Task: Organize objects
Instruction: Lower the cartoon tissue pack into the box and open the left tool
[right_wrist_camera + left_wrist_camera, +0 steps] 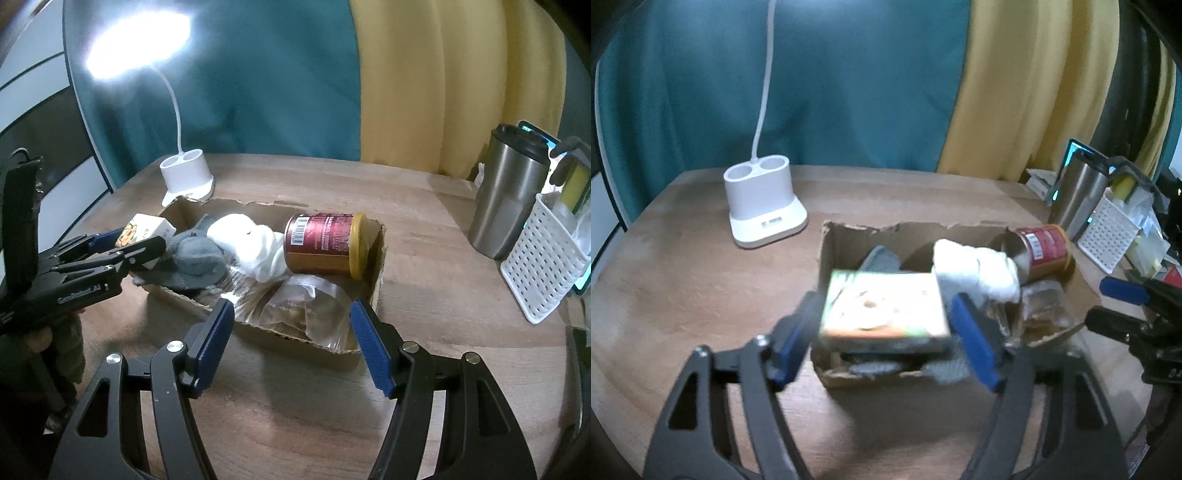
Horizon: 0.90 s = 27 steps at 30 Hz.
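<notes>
A torn, open cardboard box (827, 258) (376, 258) sits mid-table. In it lie a red can with a gold lid (1043, 251) (321, 243) on its side, a white cloth (975, 273) (251, 240), a grey cloth (195, 254) and a clear plastic bag (306, 310). My left gripper (884, 306) (142, 238) hovers over the box's left end. A small green-and-orange carton (882, 310) (144, 229) lies blurred between its blue pads, and a narrow gap shows at the right pad. My right gripper (291, 306) (1108, 304) stands open and empty over the box's near edge, above the bag.
A white desk lamp base (762, 203) (186, 173) stands behind the box at the left, its head lit. At the right stand a steel tumbler (506, 199) (1075, 195) and a white perforated basket (543, 258). Teal and yellow curtains hang behind the wooden table (683, 277).
</notes>
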Each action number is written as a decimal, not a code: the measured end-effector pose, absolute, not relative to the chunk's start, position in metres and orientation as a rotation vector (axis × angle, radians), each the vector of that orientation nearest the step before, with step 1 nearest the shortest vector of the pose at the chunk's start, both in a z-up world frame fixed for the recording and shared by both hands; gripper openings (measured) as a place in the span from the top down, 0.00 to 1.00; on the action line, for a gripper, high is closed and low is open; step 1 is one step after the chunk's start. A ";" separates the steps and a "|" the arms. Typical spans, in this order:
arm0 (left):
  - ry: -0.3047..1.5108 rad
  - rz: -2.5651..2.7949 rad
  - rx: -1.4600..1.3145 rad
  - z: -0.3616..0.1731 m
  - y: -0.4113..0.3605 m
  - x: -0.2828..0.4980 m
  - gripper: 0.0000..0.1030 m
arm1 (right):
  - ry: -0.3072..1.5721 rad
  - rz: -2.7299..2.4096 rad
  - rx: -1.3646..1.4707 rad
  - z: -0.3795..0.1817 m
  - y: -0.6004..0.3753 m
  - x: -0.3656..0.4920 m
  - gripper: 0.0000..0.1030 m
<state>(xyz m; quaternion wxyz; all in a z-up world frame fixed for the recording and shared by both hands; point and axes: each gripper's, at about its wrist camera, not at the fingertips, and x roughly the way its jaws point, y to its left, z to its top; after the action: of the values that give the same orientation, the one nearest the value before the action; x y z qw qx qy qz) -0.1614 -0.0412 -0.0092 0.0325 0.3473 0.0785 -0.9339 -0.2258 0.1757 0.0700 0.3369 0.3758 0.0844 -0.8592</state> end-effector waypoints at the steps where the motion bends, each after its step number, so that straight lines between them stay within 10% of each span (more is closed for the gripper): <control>1: 0.251 -2.875 1.069 -0.008 -0.042 -0.160 0.24 | 0.219 -2.239 0.981 0.070 0.176 -0.226 0.33; 5: 0.241 -2.901 1.025 0.003 -0.042 -0.151 0.09 | 0.221 -2.238 0.983 0.069 0.176 -0.226 0.33; 27: 0.192 -2.748 1.103 -0.032 -0.079 -0.164 0.09 | 0.226 -2.232 1.023 0.059 0.165 -0.229 0.33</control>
<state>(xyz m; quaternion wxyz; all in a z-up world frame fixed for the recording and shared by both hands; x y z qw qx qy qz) -0.1636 -0.0788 -0.0324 0.0869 0.3702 0.0644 -0.9226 -0.2291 0.1651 0.0594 0.3317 0.3915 0.0866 -0.8539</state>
